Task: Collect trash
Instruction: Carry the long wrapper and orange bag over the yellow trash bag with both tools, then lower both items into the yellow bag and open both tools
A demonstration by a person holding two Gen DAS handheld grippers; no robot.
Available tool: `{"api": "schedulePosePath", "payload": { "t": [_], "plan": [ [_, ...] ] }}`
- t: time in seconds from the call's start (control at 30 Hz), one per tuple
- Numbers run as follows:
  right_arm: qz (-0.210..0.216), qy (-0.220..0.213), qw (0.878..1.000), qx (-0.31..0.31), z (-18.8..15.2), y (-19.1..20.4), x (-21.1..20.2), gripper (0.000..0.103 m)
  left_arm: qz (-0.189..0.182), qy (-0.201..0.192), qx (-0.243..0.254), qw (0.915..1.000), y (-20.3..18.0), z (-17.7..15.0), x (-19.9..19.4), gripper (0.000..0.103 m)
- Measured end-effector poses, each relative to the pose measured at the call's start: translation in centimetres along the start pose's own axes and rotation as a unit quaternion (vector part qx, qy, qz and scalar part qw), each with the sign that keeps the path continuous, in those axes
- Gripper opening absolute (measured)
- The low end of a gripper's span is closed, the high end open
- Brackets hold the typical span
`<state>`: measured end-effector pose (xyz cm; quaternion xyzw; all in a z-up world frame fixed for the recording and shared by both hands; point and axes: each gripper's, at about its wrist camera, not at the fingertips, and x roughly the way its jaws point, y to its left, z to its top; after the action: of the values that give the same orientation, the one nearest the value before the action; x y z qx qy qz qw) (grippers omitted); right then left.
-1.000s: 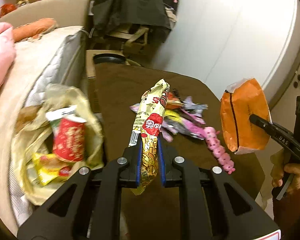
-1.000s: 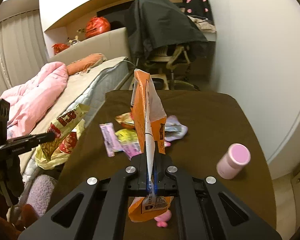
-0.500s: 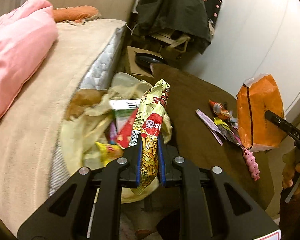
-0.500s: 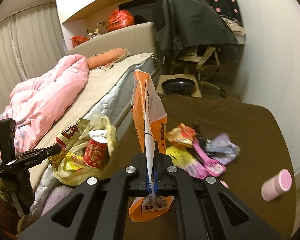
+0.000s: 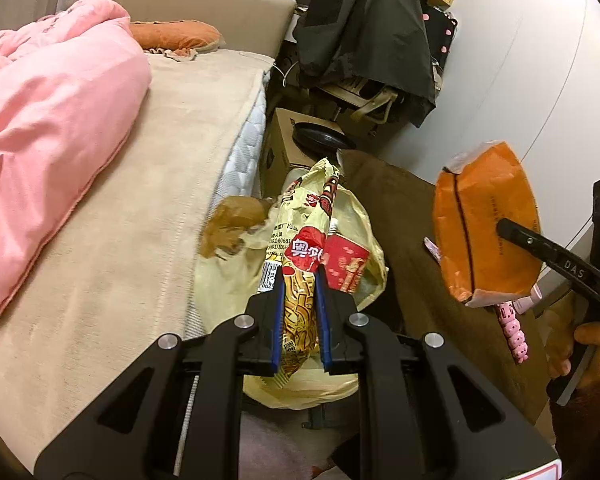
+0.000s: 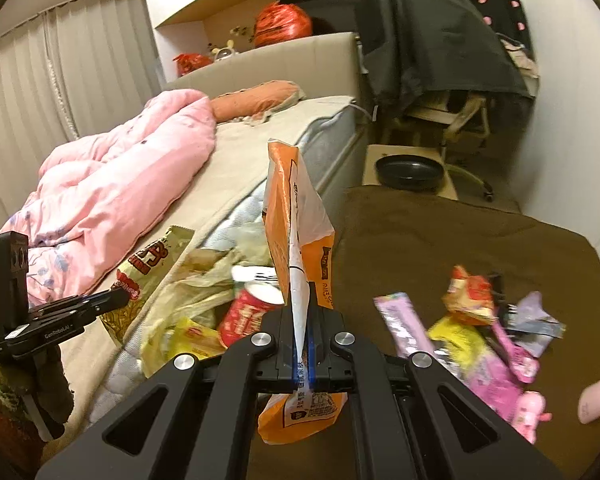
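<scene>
With cup (image 6: 248,312) already bagged, left gripper (image 5: 299,300) clamps noodle pack (image 5: 306,240) and right gripper (image 6: 302,344) orange packet (image 6: 296,216) over bag (image 5: 228,280); wrappers (image 6: 472,332) remain.

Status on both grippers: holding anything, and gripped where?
Left gripper pinches the yellow snack wrapper near its lower end. Right gripper clamps the orange bag near its bottom edge.
</scene>
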<state>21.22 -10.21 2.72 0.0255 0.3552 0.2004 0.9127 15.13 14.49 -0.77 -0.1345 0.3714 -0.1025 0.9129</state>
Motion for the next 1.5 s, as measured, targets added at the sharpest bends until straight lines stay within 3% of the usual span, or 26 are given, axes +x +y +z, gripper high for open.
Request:
{"api": "schedulePosePath", "payload": {
  "t": [0.37,0.57,0.8,1.23,1.3,1.37,1.43,1.5],
  "plan": [
    [0.058,0.039,0.997,-0.022,-0.3,6.0,5.9,0.004,-0.003,-0.012,-0.020,0.9997,3.4,0.7,-0.7,0.013],
    [0.112,0.079,0.991,0.012,-1.2,7.1,10.9,0.004,-0.008,-0.001,-0.025,0.9996,4.1,0.6,0.1,0.013],
    [0.084,0.126,0.988,0.037,-2.9,4.8,15.7,0.004,-0.013,0.016,-0.018,0.9996,3.6,0.7,1.5,0.013],
    [0.088,0.117,0.989,-0.007,-2.5,3.9,15.3,0.006,-0.034,0.049,0.007,0.9982,1.1,1.1,5.0,0.013],
    [0.081,0.110,0.990,-0.017,-2.4,3.8,14.8,0.012,-0.033,0.060,0.006,0.9977,1.1,1.1,6.2,0.013],
    [0.073,0.101,0.992,-0.028,-2.4,3.6,14.1,0.029,-0.033,0.075,-0.001,0.9966,1.3,1.0,7.5,0.013],
    [0.075,0.089,0.993,-0.031,-2.2,3.0,13.1,0.039,-0.028,0.086,0.000,0.9959,1.3,1.1,8.6,0.013],
    [0.070,0.076,0.994,-0.029,-2.0,2.3,11.7,0.042,-0.023,0.094,0.007,0.9953,0.9,1.0,9.6,0.013]
  ]
}}
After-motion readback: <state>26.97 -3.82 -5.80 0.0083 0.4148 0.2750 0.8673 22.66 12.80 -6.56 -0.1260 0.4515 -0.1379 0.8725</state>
